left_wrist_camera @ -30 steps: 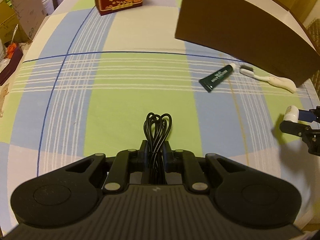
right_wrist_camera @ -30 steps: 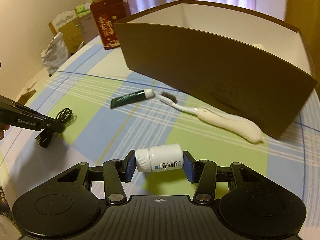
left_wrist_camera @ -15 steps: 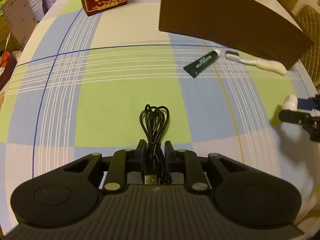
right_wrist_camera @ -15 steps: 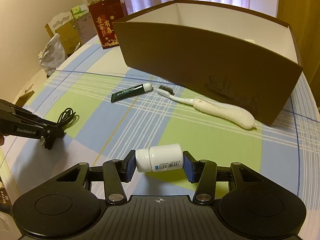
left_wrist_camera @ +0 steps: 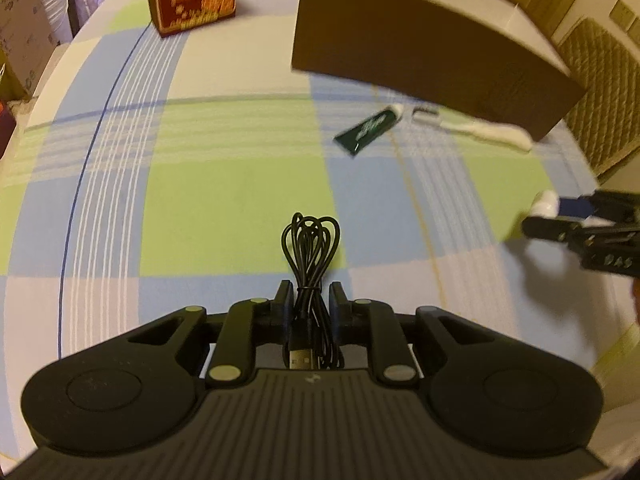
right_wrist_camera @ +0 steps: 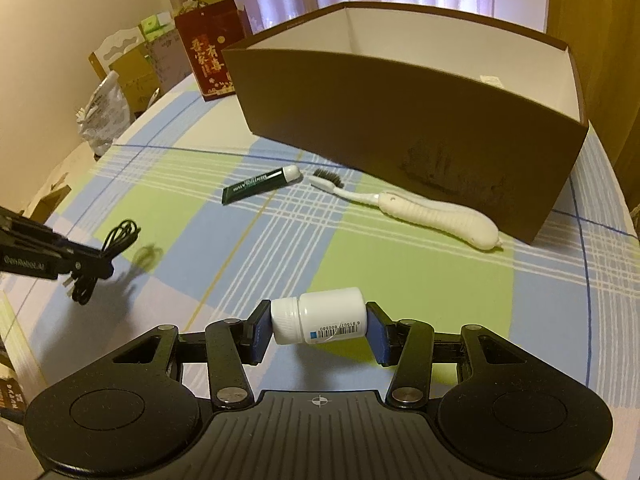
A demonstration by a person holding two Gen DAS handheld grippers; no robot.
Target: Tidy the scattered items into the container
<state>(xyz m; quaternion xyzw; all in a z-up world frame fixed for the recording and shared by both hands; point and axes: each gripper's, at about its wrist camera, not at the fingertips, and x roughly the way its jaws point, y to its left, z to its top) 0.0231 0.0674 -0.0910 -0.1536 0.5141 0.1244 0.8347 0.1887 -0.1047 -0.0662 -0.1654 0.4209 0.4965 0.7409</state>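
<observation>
Left wrist view: the left hand-held gripper [left_wrist_camera: 310, 300] is clamped on a coiled black cable [left_wrist_camera: 311, 256], the brown box [left_wrist_camera: 420, 52] far ahead to its right.

Right wrist view: the right hand-held gripper [right_wrist_camera: 318, 330] pinches a white bottle [right_wrist_camera: 320, 315] sideways, the box [right_wrist_camera: 400, 112] ahead beyond the toothbrush [right_wrist_camera: 420, 210] and green tube [right_wrist_camera: 260, 185].

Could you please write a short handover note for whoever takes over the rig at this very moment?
Left gripper: shut on the coiled black cable, held above the tablecloth.
Right gripper: shut on the white pill bottle, gripped end to end, also lifted.
Brown box: open; its floor is hidden.
On the cloth in front of the box: green tube and white toothbrush.
Left: drop both held items in the box, then fetch tube and toothbrush.
</observation>
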